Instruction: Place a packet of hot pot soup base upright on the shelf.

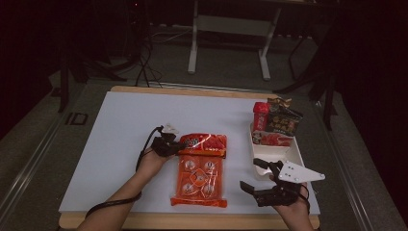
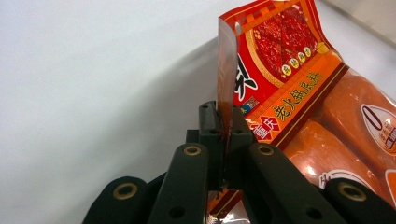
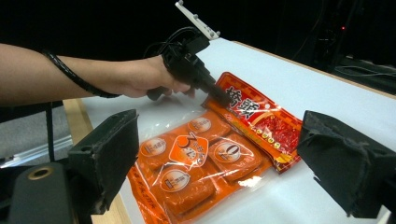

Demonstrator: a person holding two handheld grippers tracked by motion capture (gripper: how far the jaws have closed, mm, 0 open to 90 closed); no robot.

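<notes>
High view. We found the orange snack packet (image 1: 199, 168) lying flat on the white desk (image 1: 125, 144), a little right of centre toward the near edge. Its red header strip was at the far end. The left claw (image 1: 177, 146) had come in from the left and sat at that header's left corner. The right claw (image 1: 255, 180) hovered near the front edge, to the right of the packet and well apart from it. Its jaws stood spread with nothing between them. A white tray (image 1: 279, 153) at the far right held a red canister (image 1: 260, 116), a dark box (image 1: 284, 121) and a flat red packet (image 1: 272, 139).

Left gripper view. The jaws had clamped on the edge of the packet's header (image 2: 261, 70), which stood up thin and vertical between the pads. The header corner was raised and curled off the desk. The clear part with the orange blocks looked to be lying flat, low at the right.

Right gripper view. Both black pads (image 3: 345, 158) of the right claw framed the scene, wide apart and empty. Beyond them lay the packet (image 3: 205, 158), and the person's left hand (image 3: 140, 79) held its claw (image 3: 219, 95) pinched on the far corner.

Progress, as we judged it. The grasp on the packet was made and a lift had barely begun, with most of the packet on the desk. Left to do, we supposed, was raising it clear and carrying it somewhere, perhaps to the tray. The right claw had no share in the work yet.
</notes>
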